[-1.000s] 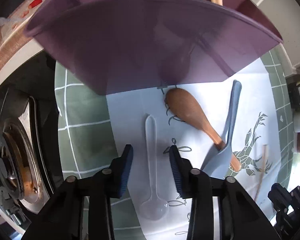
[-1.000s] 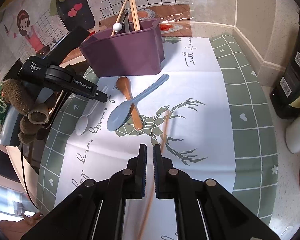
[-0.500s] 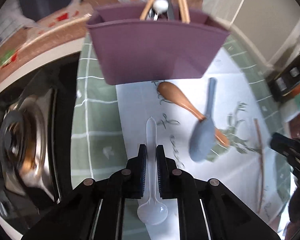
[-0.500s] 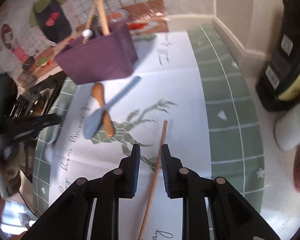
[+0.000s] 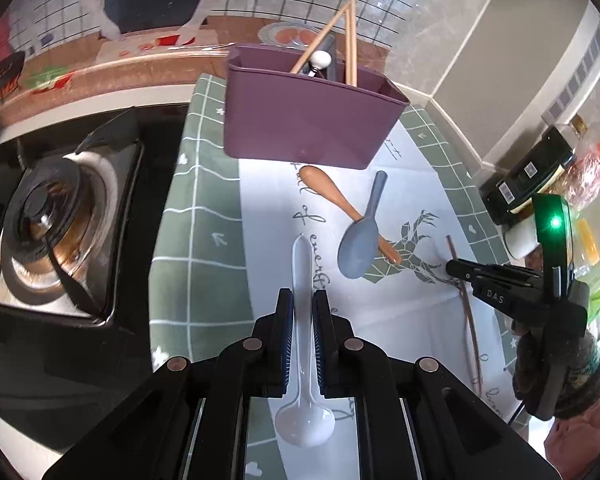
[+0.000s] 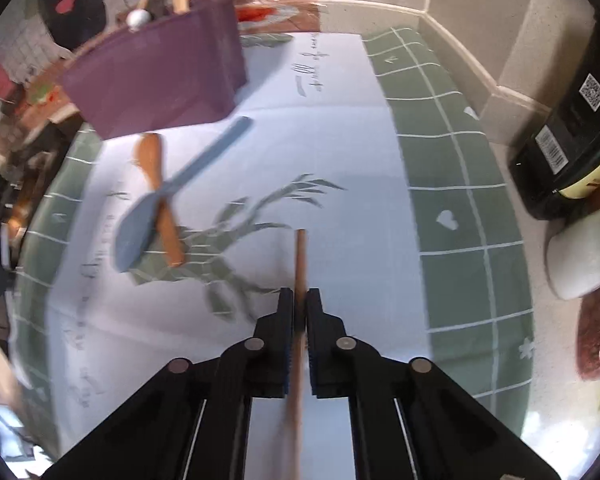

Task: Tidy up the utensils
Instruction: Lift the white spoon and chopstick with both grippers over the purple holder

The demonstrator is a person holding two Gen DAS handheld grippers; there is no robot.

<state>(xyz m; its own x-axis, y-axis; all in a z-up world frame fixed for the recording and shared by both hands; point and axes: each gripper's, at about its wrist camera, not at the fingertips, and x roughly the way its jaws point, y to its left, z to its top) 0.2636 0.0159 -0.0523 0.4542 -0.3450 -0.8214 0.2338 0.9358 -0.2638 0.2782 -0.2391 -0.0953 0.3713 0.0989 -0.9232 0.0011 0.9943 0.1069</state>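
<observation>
My left gripper (image 5: 302, 304) is shut on a clear plastic spoon (image 5: 303, 364), handle pointing ahead, bowl below the jaws. My right gripper (image 6: 299, 304) is shut on a wooden chopstick (image 6: 300, 256); it also shows at the right of the left wrist view (image 5: 458, 272). A purple utensil holder (image 5: 304, 120) (image 6: 160, 76) stands at the back of the mat with chopsticks and a white-knobbed utensil in it. In front of it a blue-grey spoon (image 5: 360, 236) (image 6: 172, 188) lies across a wooden spoon (image 5: 332, 196) (image 6: 156, 184).
A gas stove burner (image 5: 48, 216) sits left of the green and white mat (image 5: 196, 240). Dark bottles (image 6: 572, 120) and a white container (image 6: 584, 256) stand along the right. A tiled wall rises behind the holder.
My left gripper closed on the clear spoon and lifted back away from the holder. My right gripper closed on the chopstick and raised it.
</observation>
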